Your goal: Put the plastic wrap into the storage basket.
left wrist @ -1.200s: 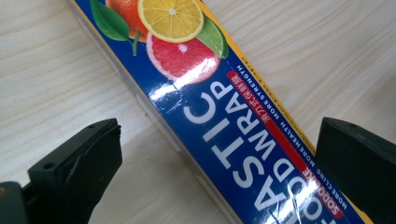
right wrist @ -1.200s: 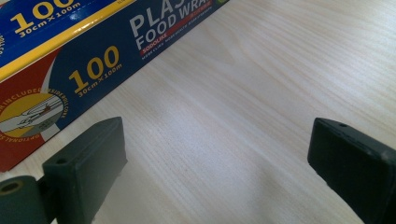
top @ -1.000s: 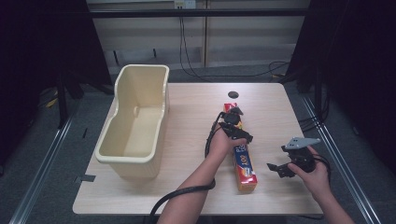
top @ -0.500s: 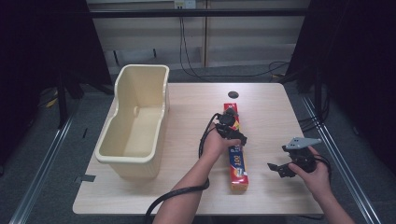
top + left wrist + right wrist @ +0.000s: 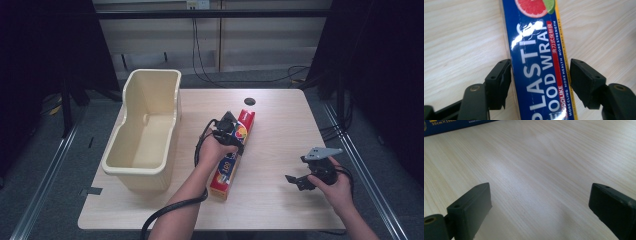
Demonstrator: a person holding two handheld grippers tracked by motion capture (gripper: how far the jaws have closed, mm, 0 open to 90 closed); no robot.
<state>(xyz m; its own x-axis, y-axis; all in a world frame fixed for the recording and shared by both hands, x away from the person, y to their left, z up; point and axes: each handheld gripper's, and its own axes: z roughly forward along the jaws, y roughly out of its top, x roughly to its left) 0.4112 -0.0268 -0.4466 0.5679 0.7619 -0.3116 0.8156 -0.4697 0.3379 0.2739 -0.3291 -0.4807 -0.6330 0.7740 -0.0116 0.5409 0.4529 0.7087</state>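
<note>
Blue card: the plastic wrap box (image 5: 539,65) you are working on is glossy blue with a red and yellow edge; it lies flat on the pale wooden table (image 5: 280,125), running lengthwise between the jaws of your left gripper (image 5: 540,75).
Left gripper: your jaws have just been closing around the box. The left pad looks to be on the box's edge and the right pad sits at the yellow edge; whether both press yet I cannot tell.
Grip point: in the high view your left gripper (image 5: 229,134) straddles the box (image 5: 231,167) above its middle, with a long stretch reaching back towards you.
Risk, tilt: if you lift from here, the longer near end may sag and swing, since the hold looks off-centre.
Risk, slip: the shiny card gives the pads little bite; a light squeeze could let it slide, a hard one could dent the thin wall.
Right gripper: your right gripper (image 5: 305,179) hovers well to the right of the box with its jaws wide apart, grasping nothing (image 5: 540,215).
Surroundings: a cream plastic tub (image 5: 145,130) stands to the left of your left gripper, its tall near wall being what the box would have to clear.
Beyond: a dark round hole (image 5: 249,101) lies in the tabletop past the box's far end.
</note>
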